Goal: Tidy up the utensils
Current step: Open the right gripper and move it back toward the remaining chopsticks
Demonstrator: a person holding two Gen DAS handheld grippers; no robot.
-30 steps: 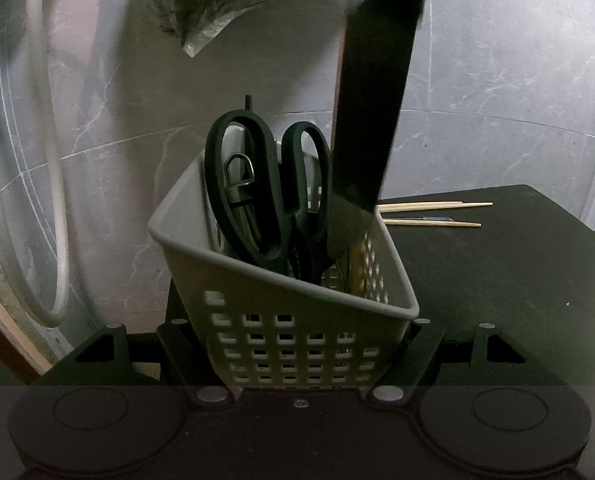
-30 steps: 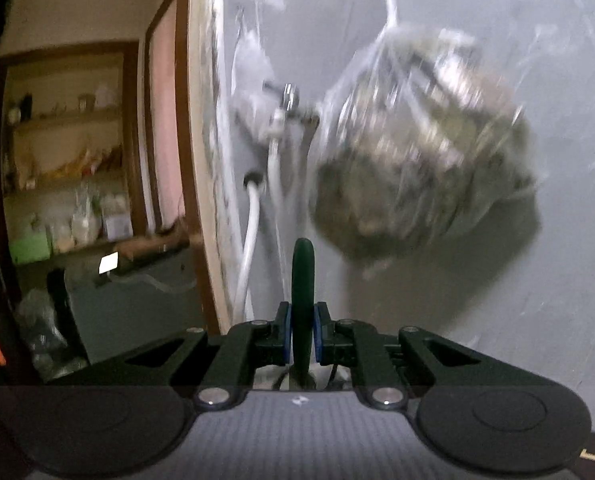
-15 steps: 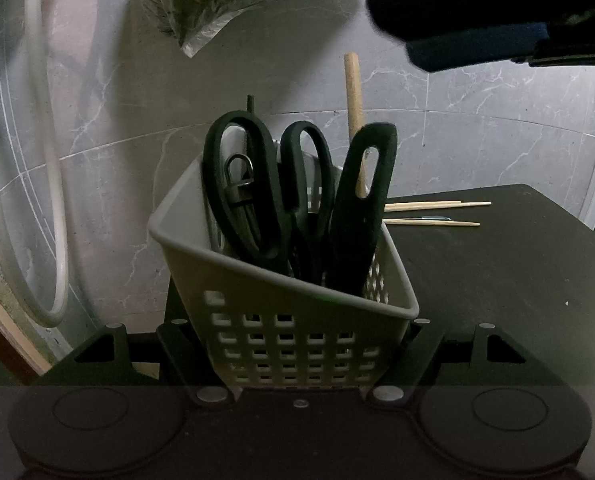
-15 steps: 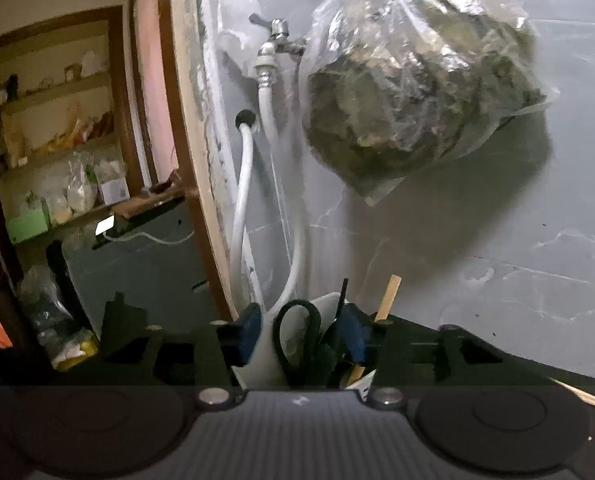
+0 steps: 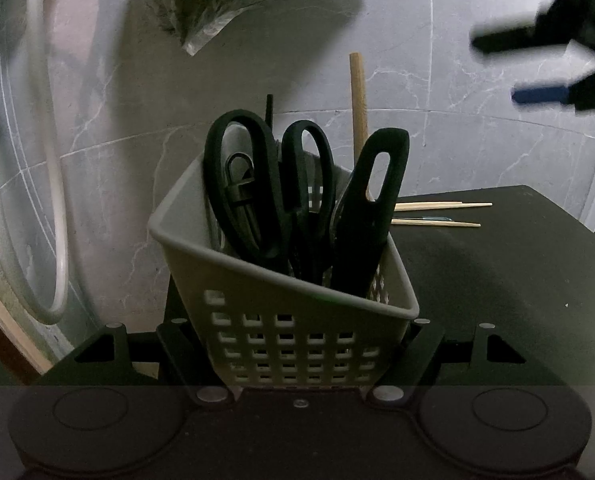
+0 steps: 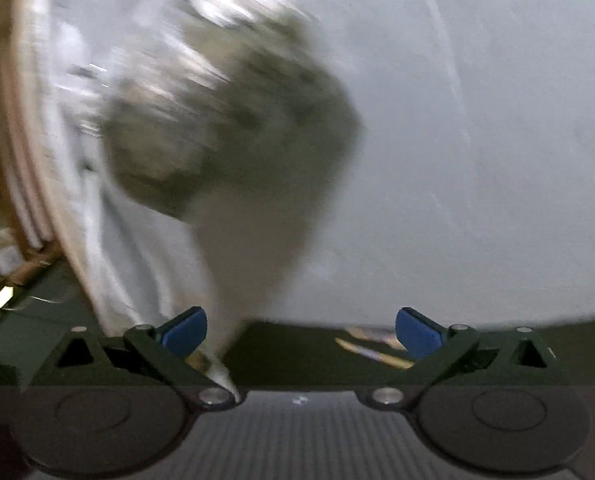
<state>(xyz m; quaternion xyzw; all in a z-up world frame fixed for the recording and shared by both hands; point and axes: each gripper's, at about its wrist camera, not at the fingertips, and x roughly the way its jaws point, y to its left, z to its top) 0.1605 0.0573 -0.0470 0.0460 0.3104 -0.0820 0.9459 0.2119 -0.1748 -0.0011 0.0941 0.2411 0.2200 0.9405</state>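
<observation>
The left gripper clamps the grey perforated utensil basket between its jaws; scissors and a black slotted-handle utensil stand inside; the right gripper hangs empty, jaws wide, above the dark worktop; chopsticks lie behind.

A second ago the right gripper was clamped on the black-handled utensil above the basket. That utensil now stands free in the basket's right side, leaning beside the scissors. The blue-padded fingers have spread wide with nothing between them, and the gripper has pulled away up and to the right, its view blurred.
</observation>
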